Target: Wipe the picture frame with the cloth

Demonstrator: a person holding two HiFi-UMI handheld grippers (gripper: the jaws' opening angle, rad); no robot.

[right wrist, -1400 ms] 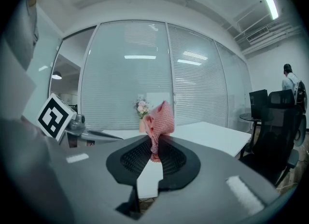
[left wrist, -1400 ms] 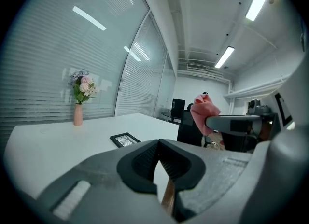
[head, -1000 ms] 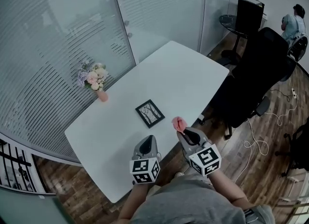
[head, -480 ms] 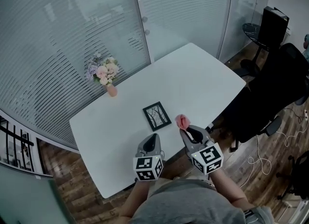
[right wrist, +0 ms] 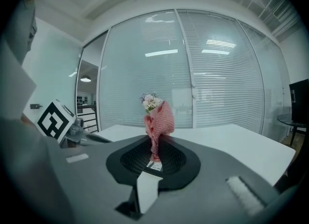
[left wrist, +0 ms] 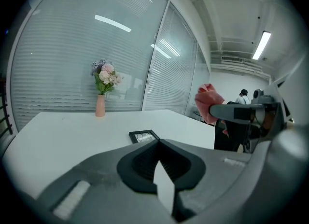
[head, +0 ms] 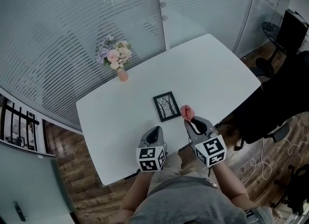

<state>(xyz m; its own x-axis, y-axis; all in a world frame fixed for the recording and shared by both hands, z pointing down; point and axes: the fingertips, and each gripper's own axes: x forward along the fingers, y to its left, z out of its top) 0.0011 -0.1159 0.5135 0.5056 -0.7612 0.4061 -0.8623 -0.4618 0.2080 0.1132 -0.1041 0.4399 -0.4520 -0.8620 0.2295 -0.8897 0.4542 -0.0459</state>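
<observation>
- Since a second ago my head view has swung, so table and frame sit further right in it; both grippers still hang over the table's near edge.
- Left gripper [head: 154, 131]: jaws pressed together, nothing between them.
- Right gripper [head: 192, 121]: jaws clamped on the lower end of the crumpled pink mesh cloth [right wrist: 157, 120], and the bunch stands up past the tips.
- Small white tag [right wrist: 154, 166] on the cloth at the jaws; print too small to read. Marker cubes carry black-and-white squares only, no words.
- Small black rectangular picture frame [head: 166, 106] lies flat on the white table [head: 217, 68], just ahead of the right gripper, not yet touched.
- Risk: the frame looks light and the tabletop smooth, so I judge a wipe could push it along unless the left gripper pins it.
- Risk: the grip on the cloth is narrow, so pressing down could drag it out.
- Far: a pink vase of pastel flowers [head: 122, 75] near the back edge, well clear.
</observation>
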